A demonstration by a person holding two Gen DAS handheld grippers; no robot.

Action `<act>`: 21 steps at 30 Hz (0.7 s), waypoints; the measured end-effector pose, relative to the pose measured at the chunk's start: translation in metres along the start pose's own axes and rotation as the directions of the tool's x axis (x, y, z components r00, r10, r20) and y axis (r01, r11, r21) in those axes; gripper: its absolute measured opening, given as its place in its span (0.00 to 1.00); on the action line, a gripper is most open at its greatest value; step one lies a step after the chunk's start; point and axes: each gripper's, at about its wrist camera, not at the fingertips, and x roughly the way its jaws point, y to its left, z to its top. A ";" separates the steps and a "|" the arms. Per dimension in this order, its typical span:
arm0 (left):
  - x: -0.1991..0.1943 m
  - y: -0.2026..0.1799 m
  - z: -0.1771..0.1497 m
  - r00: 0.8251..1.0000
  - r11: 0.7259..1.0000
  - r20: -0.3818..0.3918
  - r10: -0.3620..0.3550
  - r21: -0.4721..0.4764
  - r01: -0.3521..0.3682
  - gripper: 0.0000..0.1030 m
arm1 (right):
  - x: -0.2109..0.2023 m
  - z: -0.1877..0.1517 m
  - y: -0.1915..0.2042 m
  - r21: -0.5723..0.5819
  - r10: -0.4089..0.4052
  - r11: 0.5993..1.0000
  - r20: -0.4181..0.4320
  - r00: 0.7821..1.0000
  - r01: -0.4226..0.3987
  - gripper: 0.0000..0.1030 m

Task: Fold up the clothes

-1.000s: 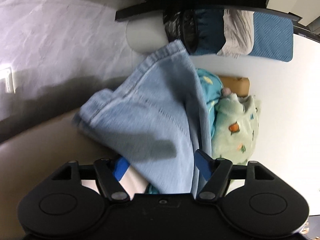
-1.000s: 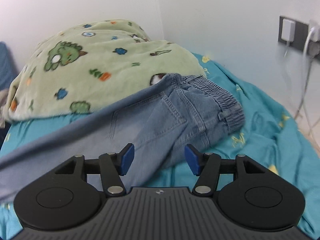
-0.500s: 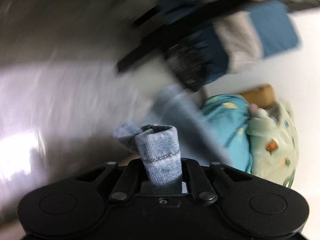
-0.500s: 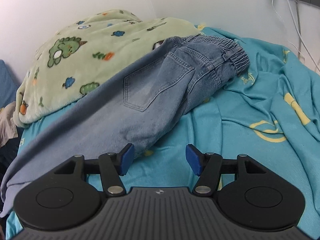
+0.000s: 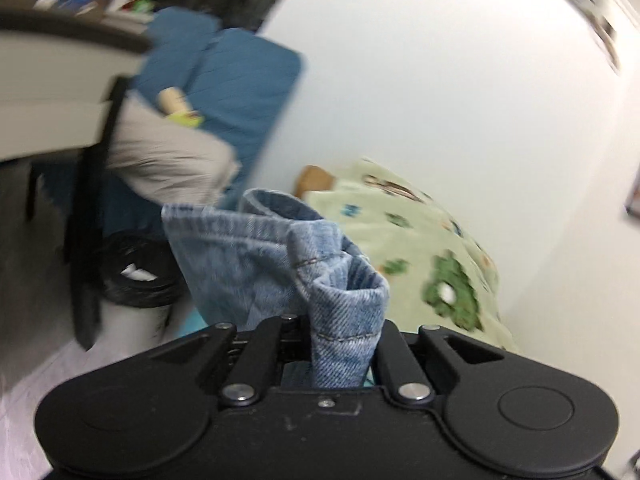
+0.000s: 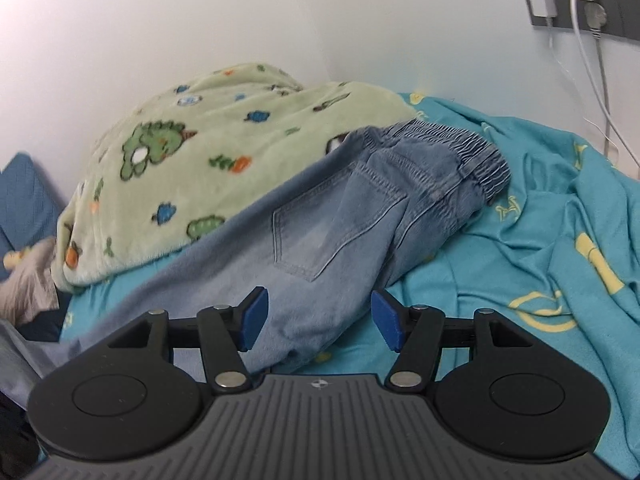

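Observation:
Light blue jeans (image 6: 340, 232) lie across the teal bed sheet (image 6: 540, 240), elastic waistband at the right, legs running down to the left. My right gripper (image 6: 318, 320) is open and empty, just above the jeans' seat and thigh. My left gripper (image 5: 340, 344) is shut on the jeans' leg hems (image 5: 280, 264), which bunch up between its jaws and are lifted off the bed. The left fingertips are hidden by the denim.
A pale green dinosaur blanket (image 6: 200, 160) is heaped behind the jeans, against the white wall; it also shows in the left wrist view (image 5: 420, 248). A wall socket with plugs and cables (image 6: 580, 4) is at the upper right. A blue cushion (image 5: 224, 92) and grey cloth (image 5: 168, 164) lie past the bed's end.
My left gripper has shut on the jeans' leg hems and swung up and round with them. My right gripper has drawn back a little and stays open.

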 end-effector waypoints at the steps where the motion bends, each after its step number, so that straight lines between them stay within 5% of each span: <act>1: 0.002 -0.021 -0.006 1.000 1.000 -0.006 -0.019 0.024 0.019 0.05 | -0.001 0.003 -0.003 0.008 -0.004 1.000 0.007 1.000 0.004 0.59; 5: 0.013 -0.087 -0.053 0.996 0.990 -0.050 -0.078 0.113 0.083 0.05 | -0.006 0.012 -0.014 0.043 -0.004 0.999 0.040 0.999 0.002 0.59; 9: 0.024 -0.137 -0.132 0.988 0.953 -0.100 -0.118 0.268 0.141 0.06 | -0.003 0.017 -0.026 0.079 0.003 0.997 0.044 0.999 -0.007 0.59; 16: 0.061 -0.150 -0.257 0.953 0.924 -0.298 -0.063 0.344 0.168 0.07 | 0.001 0.024 -0.046 0.122 0.002 0.992 0.060 0.998 -0.009 0.59; 21: 0.061 -0.147 -0.278 0.950 0.908 -0.311 -0.014 0.394 0.142 0.11 | 0.007 0.026 -0.052 0.136 0.013 0.990 0.048 0.999 -0.020 0.59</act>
